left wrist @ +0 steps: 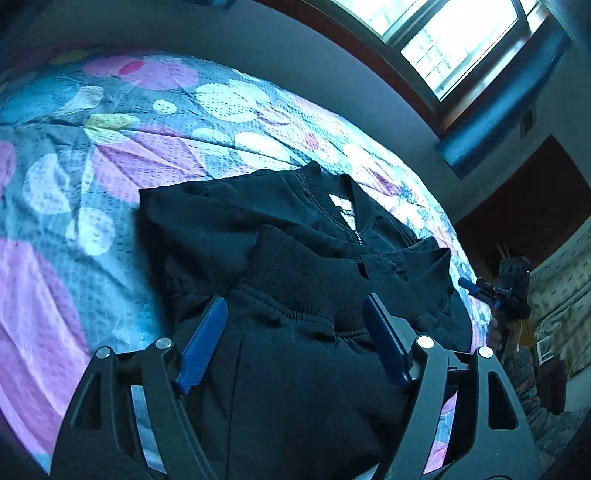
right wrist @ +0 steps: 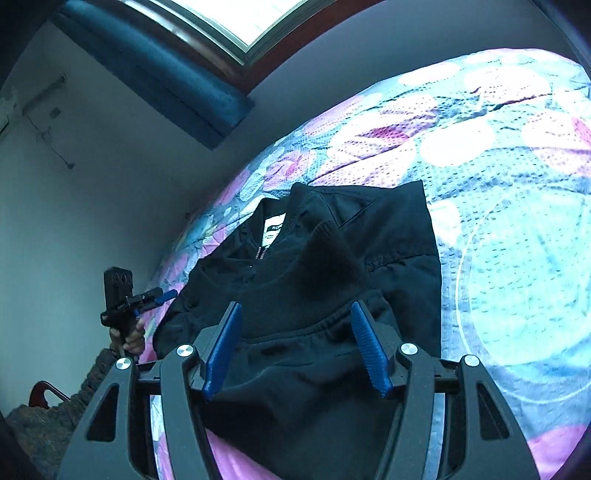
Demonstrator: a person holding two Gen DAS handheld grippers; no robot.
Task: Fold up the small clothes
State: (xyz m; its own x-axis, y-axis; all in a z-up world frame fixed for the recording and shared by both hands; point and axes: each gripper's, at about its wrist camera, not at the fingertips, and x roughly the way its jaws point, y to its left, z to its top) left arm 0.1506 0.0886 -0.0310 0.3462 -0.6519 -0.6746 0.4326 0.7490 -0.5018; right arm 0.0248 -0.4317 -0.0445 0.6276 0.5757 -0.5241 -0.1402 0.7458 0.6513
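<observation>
A small black zip jacket (left wrist: 258,221) (right wrist: 388,240) lies on the bed, its ribbed collar and white label (right wrist: 273,230) at the far end. Its ribbed hem is folded up across the chest toward the collar. My left gripper (left wrist: 294,301) hovers over the near part of the jacket with its blue pads (left wrist: 205,343) spread apart and touching no cloth. My right gripper (right wrist: 295,306) stands open over the same folded edge, cloth beneath the gap but not pinched. Each gripper also shows small in the other's view: the right gripper (left wrist: 495,291), and the left gripper (right wrist: 147,295) in a hand.
A quilted bedspread (left wrist: 110,147) (right wrist: 498,166) with pink, white and blue spots covers the bed around the jacket. A grey wall and a bright window (left wrist: 443,37) (right wrist: 240,14) stand behind the bed. A person's patterned sleeve (left wrist: 535,387) is at the bedside.
</observation>
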